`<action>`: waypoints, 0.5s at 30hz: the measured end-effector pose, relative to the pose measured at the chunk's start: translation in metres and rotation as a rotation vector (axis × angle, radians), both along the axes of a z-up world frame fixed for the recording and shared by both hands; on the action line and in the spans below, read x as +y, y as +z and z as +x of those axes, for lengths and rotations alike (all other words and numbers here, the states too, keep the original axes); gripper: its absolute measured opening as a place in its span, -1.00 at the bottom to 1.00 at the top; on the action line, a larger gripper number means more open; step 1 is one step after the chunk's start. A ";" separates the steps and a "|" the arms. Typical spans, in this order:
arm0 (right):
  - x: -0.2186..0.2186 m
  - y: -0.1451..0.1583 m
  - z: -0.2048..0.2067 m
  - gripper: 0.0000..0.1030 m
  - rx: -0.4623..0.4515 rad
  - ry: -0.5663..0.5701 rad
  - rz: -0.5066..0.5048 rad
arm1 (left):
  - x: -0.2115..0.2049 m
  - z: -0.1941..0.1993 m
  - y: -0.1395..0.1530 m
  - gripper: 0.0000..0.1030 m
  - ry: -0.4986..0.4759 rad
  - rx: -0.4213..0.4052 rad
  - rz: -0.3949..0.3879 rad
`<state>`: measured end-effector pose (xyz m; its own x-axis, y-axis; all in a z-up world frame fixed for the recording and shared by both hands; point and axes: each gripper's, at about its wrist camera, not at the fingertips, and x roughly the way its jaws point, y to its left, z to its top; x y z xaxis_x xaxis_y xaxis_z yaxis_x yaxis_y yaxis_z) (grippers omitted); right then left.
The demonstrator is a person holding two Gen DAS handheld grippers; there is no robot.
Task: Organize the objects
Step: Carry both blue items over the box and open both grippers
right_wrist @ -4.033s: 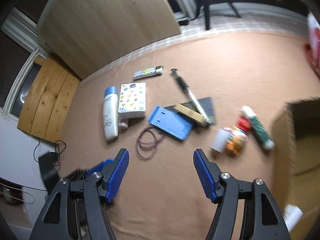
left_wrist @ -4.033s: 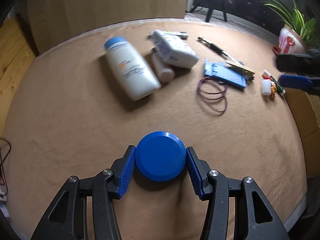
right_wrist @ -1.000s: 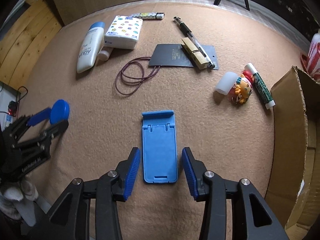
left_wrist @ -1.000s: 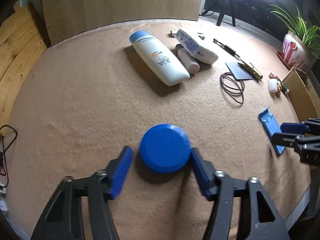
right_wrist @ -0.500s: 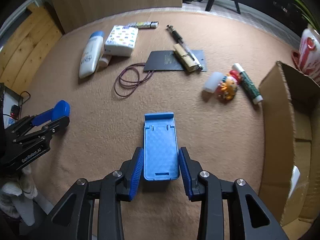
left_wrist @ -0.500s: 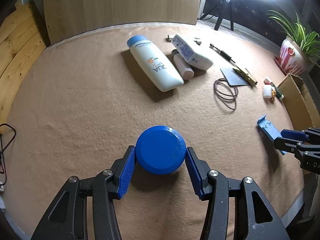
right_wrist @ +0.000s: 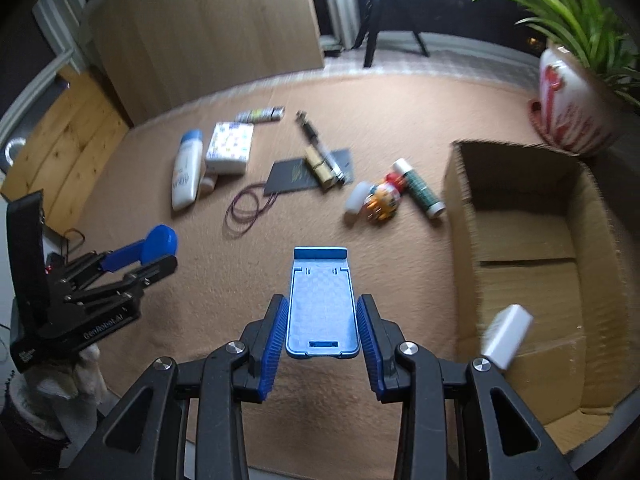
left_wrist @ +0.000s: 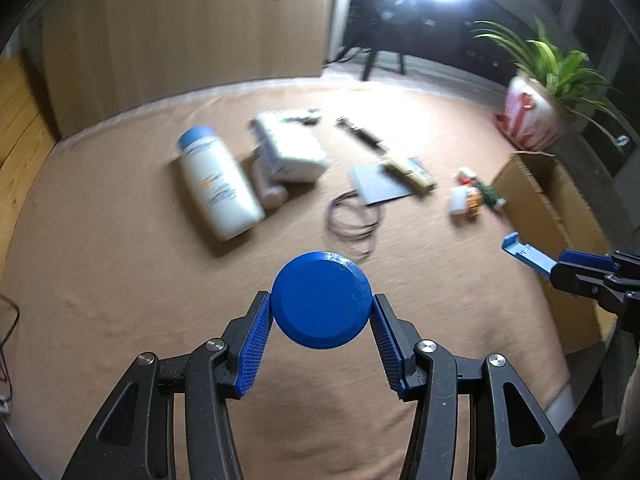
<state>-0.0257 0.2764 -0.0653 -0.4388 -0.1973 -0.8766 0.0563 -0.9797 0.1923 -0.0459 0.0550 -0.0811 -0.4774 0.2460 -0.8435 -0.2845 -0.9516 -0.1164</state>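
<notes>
A tan carpet [right_wrist: 192, 292] fills both frames, clutter blurred at centre, the left gripper [left_wrist: 321, 322] clamping a blue lid [left_wrist: 321, 299] and the right gripper [right_wrist: 322, 328] a blue stand [right_wrist: 322, 308].

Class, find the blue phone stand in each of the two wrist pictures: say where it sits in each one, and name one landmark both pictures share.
Left wrist view: the blue phone stand is at the right edge, sticking out of the right claw, in front of the cardboard box.
Right wrist view: it fills the lower centre, clamped between the right claw's pads.
Shared landmark: the white bottle with a blue cap, lying on the brown cloth.
</notes>
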 end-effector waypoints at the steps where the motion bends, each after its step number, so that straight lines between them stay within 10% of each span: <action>1: 0.005 0.004 0.002 -0.37 0.008 -0.011 -0.003 | 0.008 0.000 0.005 0.04 -0.016 0.007 0.007; 15: 0.099 0.031 0.038 -0.37 0.074 -0.243 0.036 | 0.145 -0.001 0.045 0.04 -0.281 0.076 0.082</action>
<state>0.0127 0.3756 -0.0339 -0.5327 -0.0471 -0.8450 -0.1694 -0.9723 0.1610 -0.0472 0.2001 -0.0360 -0.4425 0.4429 -0.7797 -0.5462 -0.8227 -0.1574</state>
